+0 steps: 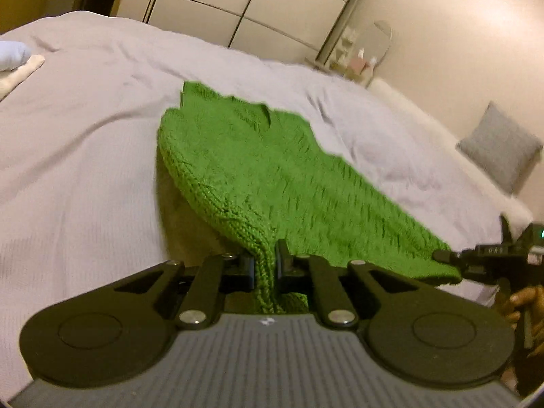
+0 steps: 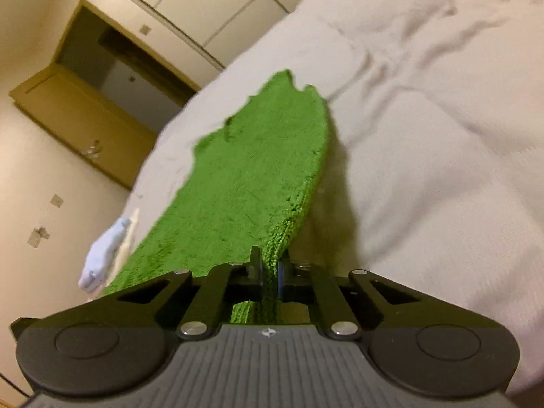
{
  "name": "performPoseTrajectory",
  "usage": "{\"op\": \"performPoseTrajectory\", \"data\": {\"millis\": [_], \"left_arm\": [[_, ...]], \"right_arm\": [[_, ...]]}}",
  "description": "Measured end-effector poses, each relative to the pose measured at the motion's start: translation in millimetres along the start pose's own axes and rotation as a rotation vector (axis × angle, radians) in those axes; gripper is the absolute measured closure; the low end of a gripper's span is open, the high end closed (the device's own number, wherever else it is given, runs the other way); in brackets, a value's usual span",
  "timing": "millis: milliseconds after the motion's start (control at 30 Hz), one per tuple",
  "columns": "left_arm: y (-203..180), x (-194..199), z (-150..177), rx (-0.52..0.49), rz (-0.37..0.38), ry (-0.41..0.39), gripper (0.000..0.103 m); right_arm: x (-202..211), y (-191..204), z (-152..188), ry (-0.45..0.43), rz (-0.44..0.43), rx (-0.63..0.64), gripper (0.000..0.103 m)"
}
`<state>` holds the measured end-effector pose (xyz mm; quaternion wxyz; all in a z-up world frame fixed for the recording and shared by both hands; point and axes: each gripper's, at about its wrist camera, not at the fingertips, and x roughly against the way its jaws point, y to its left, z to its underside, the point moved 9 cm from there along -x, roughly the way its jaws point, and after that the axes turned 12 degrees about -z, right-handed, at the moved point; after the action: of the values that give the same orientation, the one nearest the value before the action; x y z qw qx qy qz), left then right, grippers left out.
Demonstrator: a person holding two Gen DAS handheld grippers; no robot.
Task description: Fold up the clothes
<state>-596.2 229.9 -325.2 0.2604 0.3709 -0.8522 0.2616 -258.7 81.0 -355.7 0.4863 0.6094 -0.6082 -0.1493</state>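
A green knitted sweater (image 1: 258, 170) lies stretched across the pale bed cover (image 1: 85, 136), its near edge lifted off the bed. My left gripper (image 1: 266, 265) is shut on that near edge at one corner, with knit bunched between the pads. In the left wrist view my right gripper (image 1: 442, 256) pinches the sweater's other near corner at the far right, a hand (image 1: 523, 302) behind it. In the right wrist view the green sweater (image 2: 251, 176) runs away from my right gripper (image 2: 271, 268), which is shut on its ribbed edge.
Folded pale clothes (image 1: 13, 61) sit at the bed's far left, and appear as a pale folded pile (image 2: 105, 251) at the bed edge. A grey cushion (image 1: 499, 146) lies on the right. White wardrobe doors (image 1: 238, 0) and a doorway (image 2: 112, 78) stand beyond the bed cover (image 2: 425, 136).
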Motion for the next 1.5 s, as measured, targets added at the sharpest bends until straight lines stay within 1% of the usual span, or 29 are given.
{"op": "performPoseTrajectory", "data": {"millis": [67,133,167,200,267,300,333,400,433,467,500,533,600,633,667,700,733,767,800,833,900,967,1000,1033,1100,1167,1267,1400,1500], "left_arm": [[3.2,-10.5,22.4,-0.005,-0.069,0.049,0.095],[8.1,-20.6,35.8,-0.017,-0.134,0.08,0.093],[8.7,-22.9,37.2,-0.022,-0.152,0.092,0.093],[7.6,-20.1,33.6,-0.034,-0.163,0.092,0.092],[5.9,-12.5,21.7,-0.068,-0.196,0.092,0.09],[5.2,-7.6,15.9,-0.092,-0.224,0.099,0.09],[4.2,-2.1,10.4,-0.117,-0.252,0.104,0.09],[0.2,10.1,-0.6,-0.157,-0.302,0.101,0.09],[-1.1,16.8,-5.8,-0.169,-0.324,0.088,0.09],[-1.7,24.6,-8.2,-0.175,-0.338,0.069,0.09],[-3.0,31.2,-11.2,-0.179,-0.355,0.046,0.09],[-5.8,34.2,-15.0,-0.187,-0.367,0.015,0.09],[-12.4,35.6,-13.1,-0.202,-0.357,-0.033,0.087],[-18.4,32.0,-9.4,-0.212,-0.341,-0.038,0.085],[-24.4,24.7,-2.3,-0.22,-0.332,-0.025,0.083],[-29.0,17.0,6.3,-0.226,-0.33,-0.008,0.083],[-30.9,7.4,16.7,-0.23,-0.343,0.032,0.082],[-30.8,-3.4,28.3,-0.234,-0.367,0.089,0.079],[-30.5,-10.7,38.5,-0.239,-0.4,0.125,0.079],[-32.7,-11.8,44.2,-0.259,-0.429,0.118,0.079],[-41.9,-3.4,48.4,-0.308,-0.488,0.089,0.079],[-51.0,14.7,46.6,-0.269,-0.489,0.088,0.078],[-55.8,24.8,45.1,-0.244,-0.482,0.086,0.075],[-61.0,36.1,43.0,-0.228,-0.482,0.072,0.068],[-73.1,58.5,38.2,-0.229,-0.49,0.025,0.065],[-84.1,79.2,35.9,-0.232,-0.493,-0.013,0.06],[-92.7,97.4,37.5,-0.228,-0.48,-0.028,0.055],[-95.3,109.6,44.3,-0.218,-0.483,-0.018,0.054],[-95.6,114.4,47.7,-0.213,-0.49,-0.016,0.046]], "right_arm": [[1.8,-10.9,17.3,0.016,0.019,-0.037,0.096],[-2.7,-26.0,28.9,0.03,0.07,-0.044,0.096],[-5.3,-33.4,32.9,0.041,0.106,-0.034,0.096],[-8.4,-37.0,34.6,0.05,0.118,-0.033,0.096],[-12.9,-32.3,29.7,0.08,0.173,0.02,0.095],[-14.1,-27.8,24.8,0.097,0.212,0.062,0.093],[-12.6,-20.7,18.5,0.11,0.275,0.119,0.09],[-8.7,-2.7,10.2,0.097,0.385,0.198,0.072],[-5.4,8.5,7.2,0.077,0.43,0.237,0.071],[-4.3,19.4,6.6,0.066,0.437,0.266,0.068],[-3.4,30.3,6.1,0.055,0.441,0.294,0.068],[-5.9,42.3,7.8,0.032,0.412,0.329,0.066],[-17.1,57.7,18.3,0.034,0.372,0.397,0.045],[-23.4,57.6,26.9,0.039,0.359,0.419,0.044],[-29.8,57.0,35.5,0.044,0.348,0.44,0.044],[-36.7,50.8,44.2,0.053,0.358,0.441,0.044],[-45.1,44.0,50.3,0.062,0.372,0.43,0.044],[-50.1,33.4,57.6,0.081,0.402,0.404,0.045],[-54.7,23.4,64.5,0.097,0.429,0.38,0.044],[-55.9,19.5,67.7,0.093,0.435,0.37,0.044],[-50.2,18.3,73.5,0.072,0.443,0.33,0.042],[-41.0,26.8,79.8,0.065,0.459,0.305,0.041],[-35.6,33.8,82.8,0.061,0.469,0.301,0.038],[-30.8,45.5,82.8,0.05,0.46,0.31,0.036],[-20.2,68.8,81.2,0.019,0.439,0.344,0.021],[-7.4,90.4,80.5,-0.014,0.427,0.391,0.014],[7.1,110.9,83.1,-0.04,0.407,0.419,0.014],[20.7,121.2,91.6,-0.059,0.383,0.409,0.014],[25.3,122.3,96.4,-0.054,0.382,0.404,0.014]]}}
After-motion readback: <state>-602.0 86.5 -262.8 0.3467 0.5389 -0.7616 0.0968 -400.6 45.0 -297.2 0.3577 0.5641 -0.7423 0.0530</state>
